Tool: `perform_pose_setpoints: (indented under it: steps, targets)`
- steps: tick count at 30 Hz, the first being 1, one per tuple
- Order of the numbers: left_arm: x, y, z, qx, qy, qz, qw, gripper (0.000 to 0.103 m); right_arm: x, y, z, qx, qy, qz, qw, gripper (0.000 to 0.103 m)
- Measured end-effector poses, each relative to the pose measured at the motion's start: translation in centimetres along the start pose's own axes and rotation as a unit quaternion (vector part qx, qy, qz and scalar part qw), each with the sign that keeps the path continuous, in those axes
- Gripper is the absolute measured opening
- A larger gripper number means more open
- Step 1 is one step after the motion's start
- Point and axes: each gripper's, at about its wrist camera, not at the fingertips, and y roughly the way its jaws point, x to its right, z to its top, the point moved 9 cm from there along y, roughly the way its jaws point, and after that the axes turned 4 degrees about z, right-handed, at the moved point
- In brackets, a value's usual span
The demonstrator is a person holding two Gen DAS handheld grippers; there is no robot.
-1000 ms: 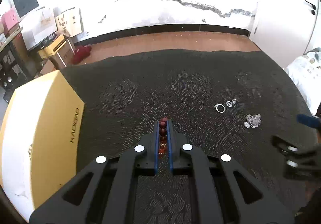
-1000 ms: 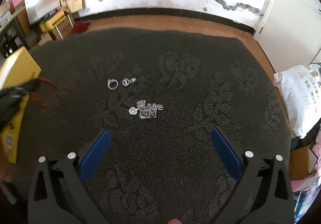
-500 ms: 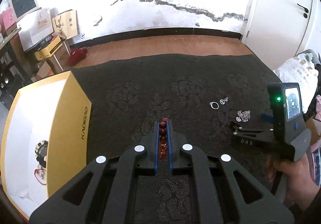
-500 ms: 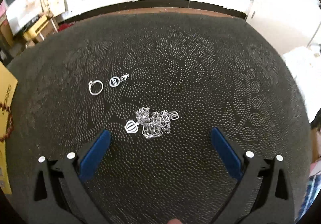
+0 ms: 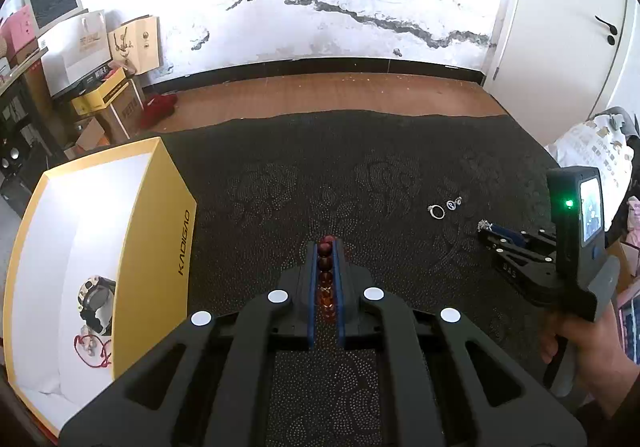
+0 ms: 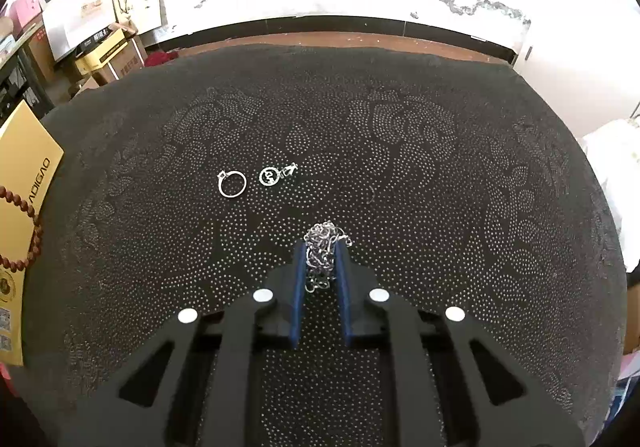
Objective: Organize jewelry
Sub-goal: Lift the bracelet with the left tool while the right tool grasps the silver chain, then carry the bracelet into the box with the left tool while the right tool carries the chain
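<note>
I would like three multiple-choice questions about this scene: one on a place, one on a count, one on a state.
1. Where does the watch lie?
A. inside the yellow box
B. on the dark cloth
C. on the wooden floor

2. How many small silver pieces lie loose on the cloth?
A. one
B. two
C. five

3. What does the right gripper hold?
A. nothing
B. the bead bracelet
C. the silver chain

Answers: 1 A, it rests on the box's white lining. 2 B, a ring and a pendant. 3 C, the jaws are closed on it; the left gripper pinches the beads.
</note>
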Motion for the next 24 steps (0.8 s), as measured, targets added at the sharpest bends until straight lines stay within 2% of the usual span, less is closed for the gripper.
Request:
perform_pose_setpoints:
  steps: [4, 11, 18, 24]
  targets:
    - [0.1, -0.1, 0.4, 0.004, 0.001, 0.002, 1.0000, 0.007, 0.3, -1.3, 0.2, 0.007, -0.002, 0.001, 1.000, 0.013]
    - [-0.3, -1.1, 0.8, 0.007, -0.010, -0.001, 0.9999, 0.007, -0.8, -6.8, 3.4, 0.051, 0.000, 0.029, 0.998, 0.013]
    - [-2.4, -4.1, 1.7, 0.023, -0.035, 0.008, 0.9991, 0.007, -4.9, -12.7, 5.7, 0.084, -0.019, 0.062, 0.994, 0.013]
    - [-7.1, -7.3, 1.9, 0.029, -0.071, 0.037, 0.9963, 0.007, -10.1, -16.1, 7.3, 0.106, -0.043, 0.097, 0.989, 0.013]
